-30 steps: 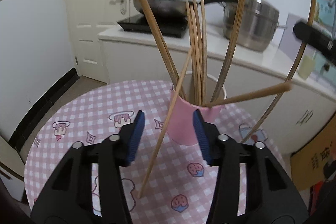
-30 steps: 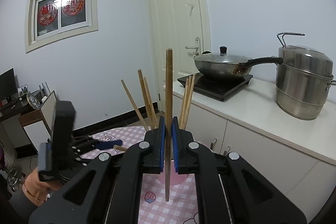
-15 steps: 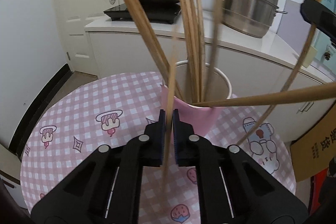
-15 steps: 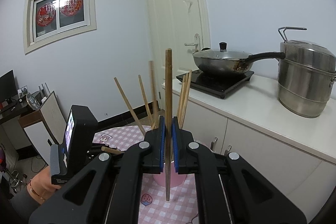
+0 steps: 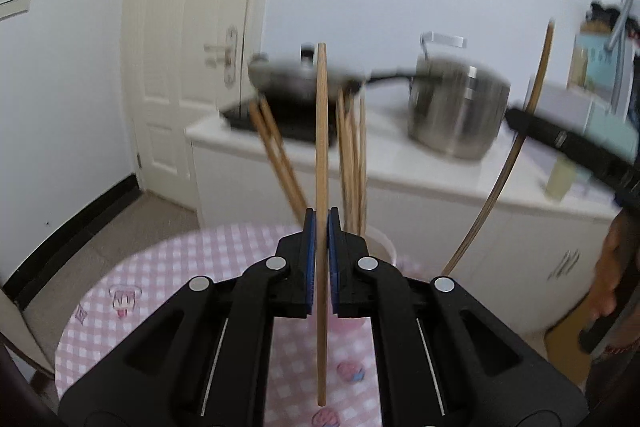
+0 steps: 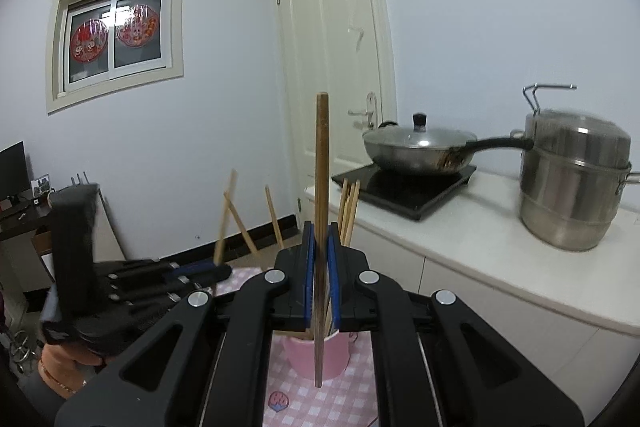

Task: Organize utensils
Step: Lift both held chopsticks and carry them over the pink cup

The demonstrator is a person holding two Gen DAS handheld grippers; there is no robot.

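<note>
My left gripper [image 5: 321, 259] is shut on a light wooden chopstick [image 5: 321, 155] and holds it upright above the table. Behind it a pink cup [image 5: 382, 247] holds several chopsticks [image 5: 352, 163]. My right gripper [image 6: 320, 267] is shut on a darker wooden chopstick [image 6: 321, 171], also upright, above the same pink cup [image 6: 320, 355]. In the right wrist view the left gripper [image 6: 218, 269] shows at the left with its chopstick [image 6: 225, 215]. In the left wrist view the right gripper's body [image 5: 576, 147] and its chopstick [image 5: 520, 147] show at the right.
The round table has a pink checked cloth [image 5: 160, 287]. Behind it a white counter [image 5: 440, 175] carries an induction hob with a lidded wok [image 6: 416, 147] and a steel steamer pot [image 6: 572, 187]. A white door [image 6: 332, 67] stands at the back.
My left gripper closed on the chopstick that leaned against the cup and has lifted it upright above the table. My right gripper has kept its chopstick and barely moved.
</note>
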